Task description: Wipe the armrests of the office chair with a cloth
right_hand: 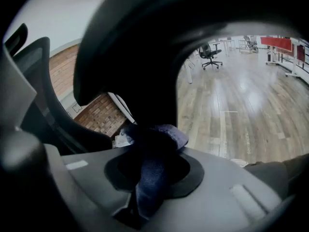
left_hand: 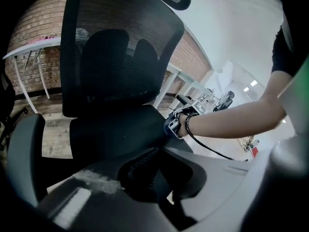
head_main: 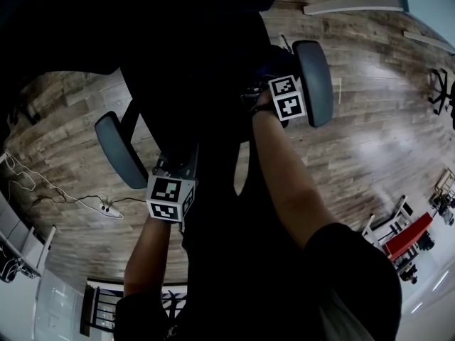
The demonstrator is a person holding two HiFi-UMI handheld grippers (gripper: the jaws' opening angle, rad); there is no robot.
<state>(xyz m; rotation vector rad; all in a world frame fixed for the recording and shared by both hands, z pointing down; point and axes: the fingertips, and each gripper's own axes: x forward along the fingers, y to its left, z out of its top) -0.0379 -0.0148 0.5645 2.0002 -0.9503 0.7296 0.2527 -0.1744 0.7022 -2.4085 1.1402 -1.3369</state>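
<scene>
The black office chair (head_main: 199,84) fills the middle of the head view, with a grey left armrest (head_main: 117,148) and a grey right armrest (head_main: 315,82). My right gripper (head_main: 276,68) is shut on a dark blue cloth (right_hand: 155,151), and the bunched cloth lies against the inner side of the right armrest (right_hand: 140,57), which arches dark over the right gripper view. My left gripper (head_main: 175,165) sits low beside the left armrest's support with its jaws together and nothing in them. In the left gripper view the mesh backrest (left_hand: 116,47) stands ahead and the right hand with the cloth (left_hand: 175,125) shows beyond the seat.
Wooden floor lies all around. A white power strip (head_main: 110,209) with a trailing cable lies at the left. White desks (head_main: 355,6) stand at the top, a red-topped bench (head_main: 409,236) at the right, and another office chair (right_hand: 211,54) stands far off. A brick wall (left_hand: 34,37) is behind the backrest.
</scene>
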